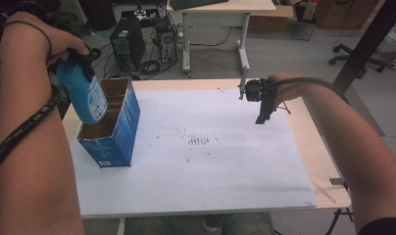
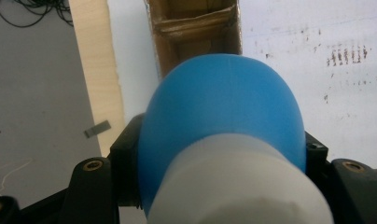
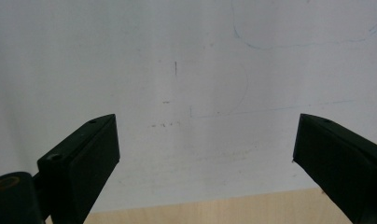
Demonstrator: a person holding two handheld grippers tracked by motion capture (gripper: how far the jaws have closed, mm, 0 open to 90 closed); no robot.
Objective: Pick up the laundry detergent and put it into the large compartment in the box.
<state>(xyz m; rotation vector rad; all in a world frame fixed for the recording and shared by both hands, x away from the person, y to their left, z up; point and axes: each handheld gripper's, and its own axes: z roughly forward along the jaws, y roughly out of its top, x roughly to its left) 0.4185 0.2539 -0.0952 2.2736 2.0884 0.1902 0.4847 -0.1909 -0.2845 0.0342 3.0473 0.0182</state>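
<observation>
Holding a blue bottle [image 1: 86,95] by its upper end, the left claw [image 1: 81,58] hangs above the open top of a blue cardboard box [image 1: 112,128] at the left side of the counter [image 1: 317,147]. The bottle is tilted, and its lower end dips into the box opening. In the left gripper view the bottle [image 2: 224,126] sits between the two black jaws, which press on its sides, and its white cap [image 2: 242,186] is nearest to the camera; beyond it the brown inside of the box [image 2: 191,28] is seen. The box stands upright on a white sheet [image 1: 210,166] which covers most of the counter and carries some dark marks near its middle.

The right claw [image 1: 262,105] is over the far right part of the sheet, well apart from the box, pointing down. In the right gripper view its jaws are spread wide with nothing between them, above the white sheet [image 3: 177,93] and the wooden counter edge [image 3: 214,210].
</observation>
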